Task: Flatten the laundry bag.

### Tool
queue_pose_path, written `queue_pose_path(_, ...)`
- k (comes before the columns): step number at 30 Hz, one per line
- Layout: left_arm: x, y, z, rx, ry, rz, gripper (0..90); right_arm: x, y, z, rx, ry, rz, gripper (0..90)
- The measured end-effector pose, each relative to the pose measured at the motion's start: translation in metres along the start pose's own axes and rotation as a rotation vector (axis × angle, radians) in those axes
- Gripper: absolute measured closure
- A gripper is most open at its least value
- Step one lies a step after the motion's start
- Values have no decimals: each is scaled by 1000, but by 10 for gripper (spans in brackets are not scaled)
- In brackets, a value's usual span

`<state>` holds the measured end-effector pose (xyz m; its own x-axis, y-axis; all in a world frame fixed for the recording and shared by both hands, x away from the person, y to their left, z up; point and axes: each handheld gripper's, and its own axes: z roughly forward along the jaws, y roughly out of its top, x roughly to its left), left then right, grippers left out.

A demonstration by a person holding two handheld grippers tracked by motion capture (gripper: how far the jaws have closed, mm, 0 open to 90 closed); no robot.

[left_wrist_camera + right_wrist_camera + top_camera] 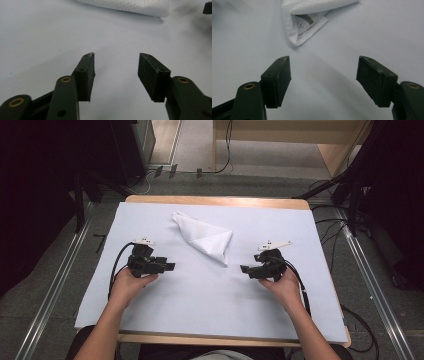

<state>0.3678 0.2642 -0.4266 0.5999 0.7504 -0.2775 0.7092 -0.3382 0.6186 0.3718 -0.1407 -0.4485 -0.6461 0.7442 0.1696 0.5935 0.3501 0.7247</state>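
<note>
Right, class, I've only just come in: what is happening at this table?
A person sits at a table covered with a pale sheet, holding a pair of tongs in each hand. A white cloth, folded into a rough triangle, lies on the sheet between and a little beyond the two hands. The left tongs and the right tongs both point inward toward each other, nearer the person than the cloth, with their jaws open and nothing between them. Neither touches the cloth.

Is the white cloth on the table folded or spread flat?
Folded: the white cloth lies as a triangle, with layered edges visible in the right gripper view.
</note>
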Motion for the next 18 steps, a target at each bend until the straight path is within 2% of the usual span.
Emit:
queue_pose_path(1,-1,0,2,20,-15,-2,432,1,-1,-1,-6,7,11,295)
queue_pose_path(2,-1,0,2,20,-15,-2,426,1,-1,-1,-6,7,11,295)
queue_pose_path(4,-3,0,8,49,-45,-25,438,3,-4,-4,-5,20,32,313)
queue_pose_path(7,-10,3,13,57,-41,9,438,5,-7,-4,3,12,27,335)
queue_pose_path(8,-10,3,13,57,-41,9,438,5,-7,-4,3,12,27,335)
queue_pose_path(11,-11,7,14,42,-35,28,437,4,-9,-4,9,20,41,360)
queue_pose_path(12,-12,9,13,37,-36,39,434,4,-8,-5,9,37,50,378)
queue_pose_path(15,-11,11,14,47,-33,36,440,6,-9,-7,10,34,48,388)
queue_pose_path(18,-12,11,16,54,-31,44,440,7,-10,-8,14,39,68,398)
